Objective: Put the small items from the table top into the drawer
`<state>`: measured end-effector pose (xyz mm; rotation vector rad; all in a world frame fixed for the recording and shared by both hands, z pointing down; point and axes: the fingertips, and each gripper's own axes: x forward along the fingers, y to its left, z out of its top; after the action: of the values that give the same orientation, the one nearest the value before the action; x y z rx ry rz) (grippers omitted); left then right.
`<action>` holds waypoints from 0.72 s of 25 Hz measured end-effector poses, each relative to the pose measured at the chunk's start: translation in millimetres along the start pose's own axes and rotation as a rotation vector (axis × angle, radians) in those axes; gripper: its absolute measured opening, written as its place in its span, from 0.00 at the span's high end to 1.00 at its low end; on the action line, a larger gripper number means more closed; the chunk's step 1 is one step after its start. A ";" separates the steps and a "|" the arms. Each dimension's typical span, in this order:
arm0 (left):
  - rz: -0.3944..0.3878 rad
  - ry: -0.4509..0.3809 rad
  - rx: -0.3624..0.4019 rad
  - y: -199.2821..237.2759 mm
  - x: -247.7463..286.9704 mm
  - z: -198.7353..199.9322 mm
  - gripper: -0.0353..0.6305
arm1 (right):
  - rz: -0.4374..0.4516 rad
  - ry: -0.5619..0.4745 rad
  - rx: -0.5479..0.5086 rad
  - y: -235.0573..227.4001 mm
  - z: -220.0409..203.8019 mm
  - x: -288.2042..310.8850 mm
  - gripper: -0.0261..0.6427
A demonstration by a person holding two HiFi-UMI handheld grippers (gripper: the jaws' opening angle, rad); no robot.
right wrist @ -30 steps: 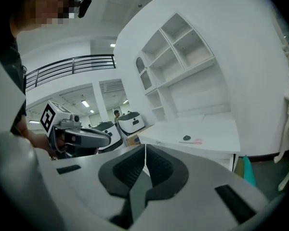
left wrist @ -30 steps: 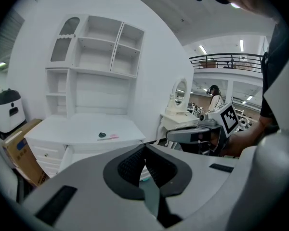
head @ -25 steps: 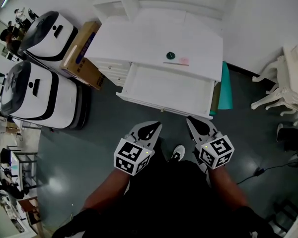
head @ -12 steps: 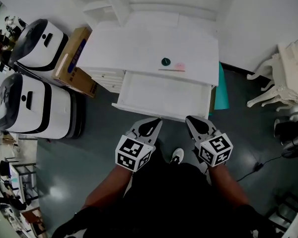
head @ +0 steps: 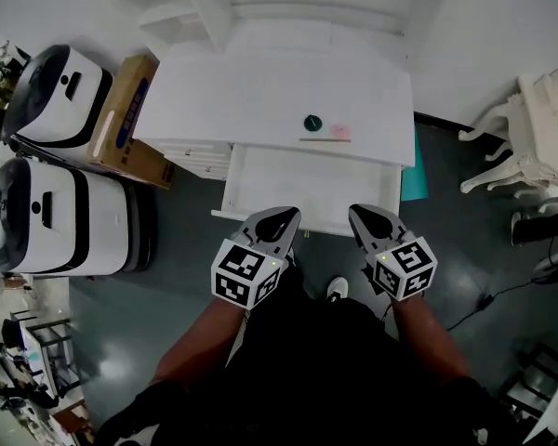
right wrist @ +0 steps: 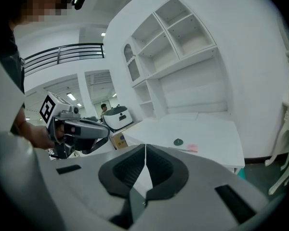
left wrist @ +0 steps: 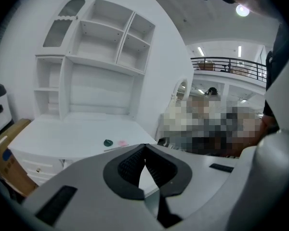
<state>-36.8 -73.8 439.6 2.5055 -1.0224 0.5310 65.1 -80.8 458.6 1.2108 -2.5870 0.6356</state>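
1. Drawer (head: pixel 307 186) stands pulled out from under the table top (head: pixel 251 86), at 12 o'clock of the person. In the head view both gripper tips cover part of its near edge.
2. On the table top, just past the drawer, lie a dark green round piece (head: pixel 312 122), a pink piece (head: pixel 340 132) at its 4 o'clock, and a thin stick (head: pixel 322 139) at 6 o'clock of both. All three are too small to tell what they are. I cannot tell whether the pink piece touches the stick.
3. The left gripper (head: pixel 285 214) has its jaws closed, tips meeting, with nothing between them. The right gripper (head: pixel 361 215) is the same, closed and empty. Both are held side by side, well apart from the three pieces.
4. Half a second ago the gripper tips lay just short of the drawer's front. They now overlap it, and the table has slid slightly down the head view. The three pieces lie as before.
5. A white shelf unit (head: pixel 260 3) rises at the table's 12 o'clock edge. Two white-and-black machines (head: pixel 56 216) and a cardboard box (head: pixel 126 119) stand at 9 to 10 o'clock. A teal panel (head: pixel 412 177) leans at the table's 3 o'clock side, and a white chair (head: pixel 530 128) stands at 2 o'clock. A shoe (head: pixel 338 289) shows between the grippers, and a cable (head: pixel 488 300) lies on the floor at 4 o'clock.
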 end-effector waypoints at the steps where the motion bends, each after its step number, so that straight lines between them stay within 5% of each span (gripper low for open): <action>1: -0.003 0.001 0.000 6.9 1.8 2.2 0.94 | -0.007 0.002 0.000 -1.6 2.9 5.3 0.92; 18: -0.121 -0.001 0.052 97.5 15.2 26.3 0.94 | -0.154 -0.005 0.033 -6.9 39.1 85.0 0.92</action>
<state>-91.7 -159.7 444.1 2.5932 -0.8607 0.5259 15.7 -160.5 457.2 1.4065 -2.4656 0.6458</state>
